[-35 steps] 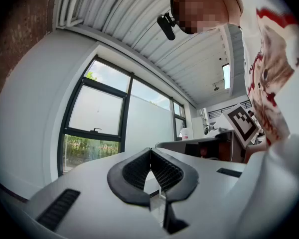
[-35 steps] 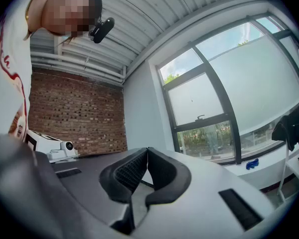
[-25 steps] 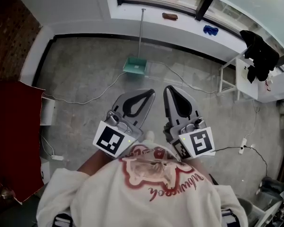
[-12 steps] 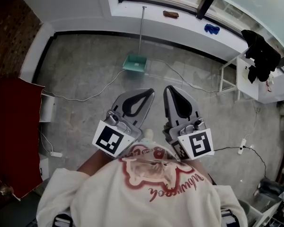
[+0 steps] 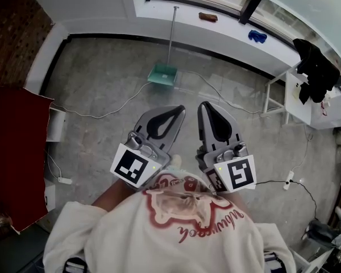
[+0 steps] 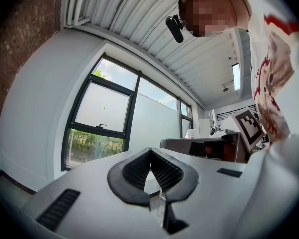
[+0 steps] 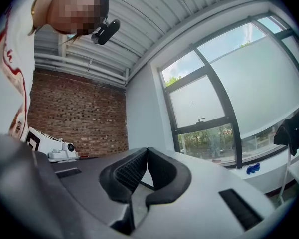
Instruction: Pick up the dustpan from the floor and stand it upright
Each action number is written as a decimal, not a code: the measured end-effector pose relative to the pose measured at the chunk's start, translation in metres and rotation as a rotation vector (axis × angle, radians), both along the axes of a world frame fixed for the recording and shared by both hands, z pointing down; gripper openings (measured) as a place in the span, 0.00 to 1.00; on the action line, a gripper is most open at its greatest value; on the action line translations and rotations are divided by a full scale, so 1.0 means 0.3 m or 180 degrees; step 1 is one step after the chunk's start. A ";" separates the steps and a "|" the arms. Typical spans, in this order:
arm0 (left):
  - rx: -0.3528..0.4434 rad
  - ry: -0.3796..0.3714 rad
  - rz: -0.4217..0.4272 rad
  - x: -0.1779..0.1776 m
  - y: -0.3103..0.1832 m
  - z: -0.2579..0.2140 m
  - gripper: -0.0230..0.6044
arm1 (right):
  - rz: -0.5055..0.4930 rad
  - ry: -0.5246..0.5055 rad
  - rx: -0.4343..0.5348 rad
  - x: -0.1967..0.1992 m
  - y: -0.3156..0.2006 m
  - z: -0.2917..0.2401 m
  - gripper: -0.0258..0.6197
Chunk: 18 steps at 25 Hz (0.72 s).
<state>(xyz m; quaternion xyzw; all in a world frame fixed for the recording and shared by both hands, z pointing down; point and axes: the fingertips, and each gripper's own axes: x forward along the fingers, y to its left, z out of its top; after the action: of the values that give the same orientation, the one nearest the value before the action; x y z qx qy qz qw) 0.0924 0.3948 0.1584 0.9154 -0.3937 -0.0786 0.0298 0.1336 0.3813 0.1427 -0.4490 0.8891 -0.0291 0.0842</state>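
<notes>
Overhead, unreadable red shirt script (image 5: 200,228), green dustpan (image 5: 162,74) near wall (image 5: 131,26)

Item: one teal plastic dustpan (image 5: 162,74), a shallow open tray with a long thin grey handle (image 5: 171,36). The tray sits on the grey concrete floor (image 5: 102,84), close to the white ledge (image 5: 216,36) under the window. The handle runs straight from the tray's rear edge toward that ledge, its top end showing against the ledge.
</notes>
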 end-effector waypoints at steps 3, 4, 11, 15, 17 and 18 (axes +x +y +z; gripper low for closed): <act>0.0026 0.0027 -0.0007 0.039 -0.003 -0.008 0.07 | -0.0072 -0.0014 0.0061 0.027 -0.002 -0.007 0.08; 0.0045 0.0033 -0.0009 0.056 0.001 -0.009 0.07 | -0.0093 -0.0039 0.0071 0.036 -0.002 -0.009 0.08; 0.0097 -0.0005 -0.0035 0.118 0.039 0.002 0.07 | -0.0171 -0.0088 -0.0054 0.076 -0.005 0.014 0.08; 0.0084 -0.0002 -0.0091 0.096 0.004 0.009 0.07 | -0.0236 -0.0065 -0.0003 0.064 -0.033 0.016 0.08; 0.0111 -0.0011 -0.0080 0.095 -0.016 0.014 0.07 | -0.0254 -0.0040 0.0011 0.054 -0.053 0.020 0.08; 0.0115 -0.0016 -0.0067 0.097 -0.031 0.017 0.07 | -0.0258 -0.0022 0.0012 0.047 -0.066 0.018 0.08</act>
<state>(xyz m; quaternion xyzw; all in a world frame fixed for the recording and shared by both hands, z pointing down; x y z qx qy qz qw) 0.1214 0.3855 0.1634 0.9118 -0.4019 -0.0837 0.0114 0.1478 0.3614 0.1480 -0.4123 0.9063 -0.0323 0.0869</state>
